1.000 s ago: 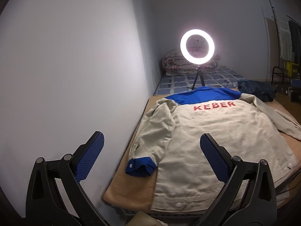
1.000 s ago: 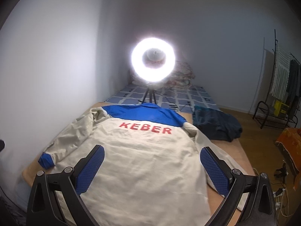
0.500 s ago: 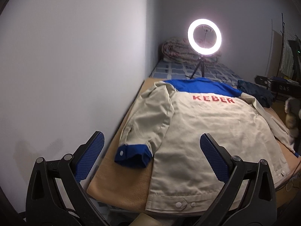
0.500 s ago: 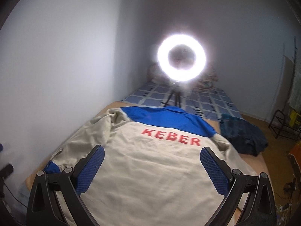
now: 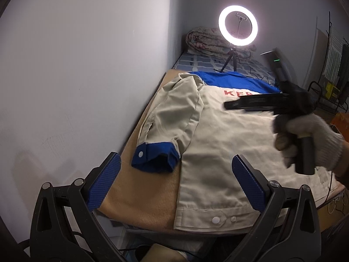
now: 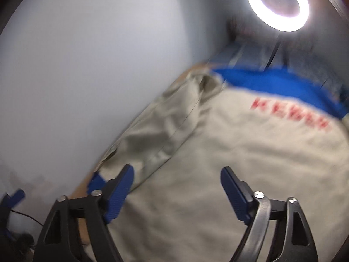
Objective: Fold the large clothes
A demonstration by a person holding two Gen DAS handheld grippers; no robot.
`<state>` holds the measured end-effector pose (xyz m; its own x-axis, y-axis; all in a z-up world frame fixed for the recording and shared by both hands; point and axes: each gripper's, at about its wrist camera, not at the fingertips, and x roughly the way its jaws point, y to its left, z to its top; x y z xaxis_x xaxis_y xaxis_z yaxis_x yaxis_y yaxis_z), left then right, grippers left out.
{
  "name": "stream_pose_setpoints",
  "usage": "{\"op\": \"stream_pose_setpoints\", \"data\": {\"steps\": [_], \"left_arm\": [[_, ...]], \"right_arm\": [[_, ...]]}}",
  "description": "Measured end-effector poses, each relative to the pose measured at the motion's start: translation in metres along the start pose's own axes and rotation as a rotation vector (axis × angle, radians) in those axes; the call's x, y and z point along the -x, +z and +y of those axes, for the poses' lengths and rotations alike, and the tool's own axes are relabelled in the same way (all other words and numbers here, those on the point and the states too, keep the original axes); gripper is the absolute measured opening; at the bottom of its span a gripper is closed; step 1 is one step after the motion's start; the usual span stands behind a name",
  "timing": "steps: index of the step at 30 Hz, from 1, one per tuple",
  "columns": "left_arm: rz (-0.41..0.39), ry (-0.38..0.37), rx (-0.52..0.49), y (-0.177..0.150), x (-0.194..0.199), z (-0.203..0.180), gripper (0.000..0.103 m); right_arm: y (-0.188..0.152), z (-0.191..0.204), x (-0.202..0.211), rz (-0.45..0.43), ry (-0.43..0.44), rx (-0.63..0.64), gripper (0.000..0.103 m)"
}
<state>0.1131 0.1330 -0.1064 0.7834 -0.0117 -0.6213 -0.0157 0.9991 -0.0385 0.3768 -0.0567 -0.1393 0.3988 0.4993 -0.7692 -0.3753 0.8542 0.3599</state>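
L claw wide open; R claw closing, empty; gloved hand on handle.

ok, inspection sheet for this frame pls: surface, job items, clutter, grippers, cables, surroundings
surface: bed with a tan blanket under the work area, checked sheet beyond it.
job's things: beige jacket lying back-up, red lettering, blue yoke; sleeve beside the body, blue cuff on the blanket.
clutter: rolled quilt at the far end.
grippers: left gripper open, nothing between the pads; right gripper over the jacket, jaws closing, nothing between them; gloved hand on its handle.
cables: thin cable over the bed's right edge.
surroundings: ring light on a tripod, lit; white wall on the left; rack far right.
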Motion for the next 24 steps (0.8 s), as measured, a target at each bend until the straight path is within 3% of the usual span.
{"op": "stream_pose_setpoints", "data": {"steps": [1, 4, 13, 17, 18, 19, 20, 21, 24], "left_arm": [[-0.002, 0.005, 0.000, -0.001, 0.001, 0.002, 0.103], [0.002, 0.013, 0.012, -0.003, 0.002, 0.009, 0.103], [-0.006, -0.016, 0.022, -0.005, 0.009, 0.018, 0.103], [-0.015, -0.012, 0.010, -0.004, 0.011, 0.015, 0.103], [-0.017, -0.009, 0.008, -0.003, 0.011, 0.014, 0.103], [-0.020, -0.005, 0.002, -0.003, 0.011, 0.013, 0.103], [-0.025, 0.000, -0.002, -0.003, 0.012, 0.012, 0.103], [-0.030, 0.003, -0.006, -0.003, 0.012, 0.012, 0.102], [-0.035, 0.016, -0.015, -0.003, 0.013, 0.013, 0.086]], "right_arm": [[-0.001, 0.000, -0.015, 0.040, 0.051, -0.038, 0.068], [-0.011, 0.007, -0.060, 0.143, 0.181, -0.122, 0.065], [-0.036, 0.034, -0.135, 0.295, 0.301, -0.259, 0.064], [-0.040, 0.052, -0.145, 0.289, 0.266, -0.217, 0.064], [-0.041, 0.056, -0.146, 0.282, 0.279, -0.208, 0.057], [-0.042, 0.059, -0.151, 0.304, 0.324, -0.208, 0.024], [-0.043, 0.060, -0.154, 0.319, 0.334, -0.216, 0.014], [-0.046, 0.062, -0.154, 0.318, 0.338, -0.228, 0.012], [-0.041, 0.068, -0.126, 0.277, 0.392, -0.222, 0.007]]}}
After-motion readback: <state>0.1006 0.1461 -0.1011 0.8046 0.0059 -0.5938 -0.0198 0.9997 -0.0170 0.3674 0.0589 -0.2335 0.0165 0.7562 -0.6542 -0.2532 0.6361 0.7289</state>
